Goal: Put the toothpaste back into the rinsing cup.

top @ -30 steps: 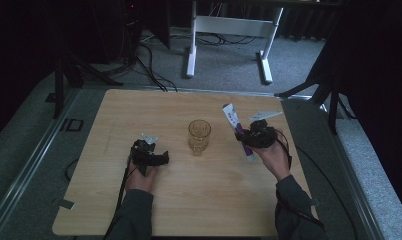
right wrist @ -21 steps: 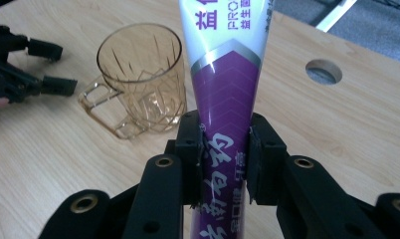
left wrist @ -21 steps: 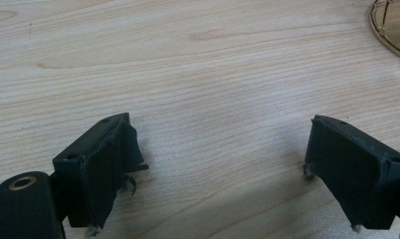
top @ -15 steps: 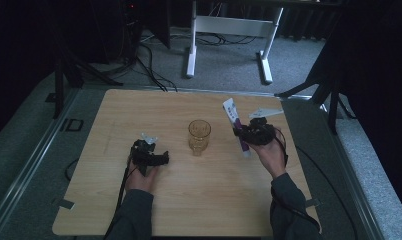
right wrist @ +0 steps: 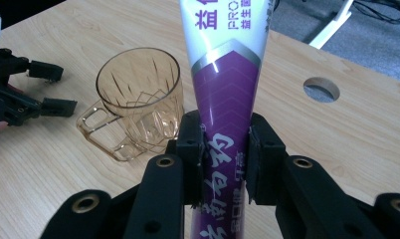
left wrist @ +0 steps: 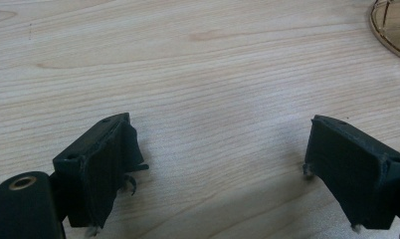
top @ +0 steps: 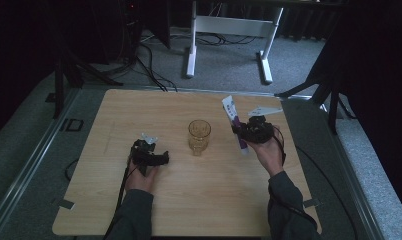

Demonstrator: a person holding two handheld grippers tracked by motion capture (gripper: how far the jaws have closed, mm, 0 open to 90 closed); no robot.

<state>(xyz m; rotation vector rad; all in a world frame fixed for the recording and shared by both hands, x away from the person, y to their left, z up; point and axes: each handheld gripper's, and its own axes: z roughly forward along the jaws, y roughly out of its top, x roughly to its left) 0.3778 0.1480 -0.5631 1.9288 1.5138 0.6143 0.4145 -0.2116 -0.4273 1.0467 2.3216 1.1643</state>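
Toothpaste tube has tilted slightly in the clamping right tool; left tool gapes, unmoved.

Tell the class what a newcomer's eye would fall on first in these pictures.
First, the purple and white tube, clamped between the pads of the right claw and held above the right side of the wooden table. Next, the amber glass mug standing mid-table. The left claw rests open on the table, left of the mug.

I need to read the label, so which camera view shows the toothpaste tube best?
The right gripper view: the toothpaste tube stands large there, print legible, clamped by the right gripper. The high view shows it small and slanted beside the cup.
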